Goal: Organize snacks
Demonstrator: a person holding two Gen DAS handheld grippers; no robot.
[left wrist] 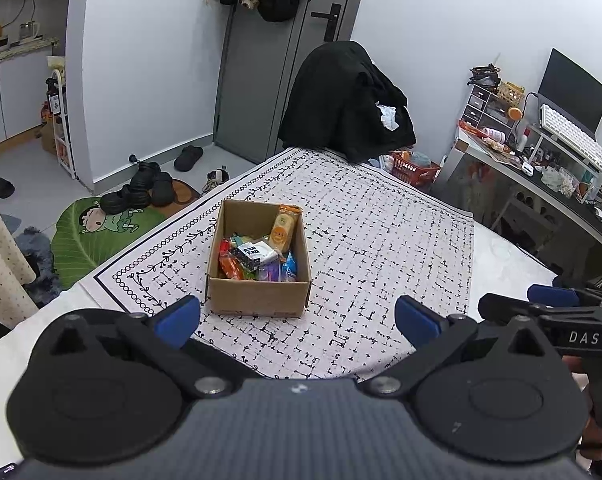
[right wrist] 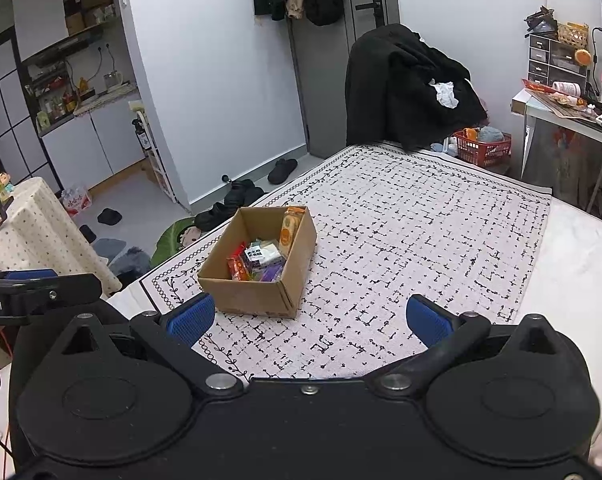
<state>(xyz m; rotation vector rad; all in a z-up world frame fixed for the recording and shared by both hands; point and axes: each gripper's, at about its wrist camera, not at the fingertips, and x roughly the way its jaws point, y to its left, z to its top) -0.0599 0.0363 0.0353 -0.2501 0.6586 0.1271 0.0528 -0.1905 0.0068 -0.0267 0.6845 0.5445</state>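
A patterned cloth (left wrist: 361,240) covers the table, and a cardboard box (left wrist: 257,296) stands on it left of centre. Snack packets (left wrist: 253,260) fill the box, a tall yellow biscuit pack (left wrist: 282,230) leaning on its right wall. Left claw (left wrist: 297,322) and right claw (right wrist: 311,320) hover nearby, both spread wide and empty.

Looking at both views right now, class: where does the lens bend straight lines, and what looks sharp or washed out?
Left wrist view: door frame bows, cardboard box sharp. Right wrist view: wall edge curves, bare bedding pale and nearly featureless.
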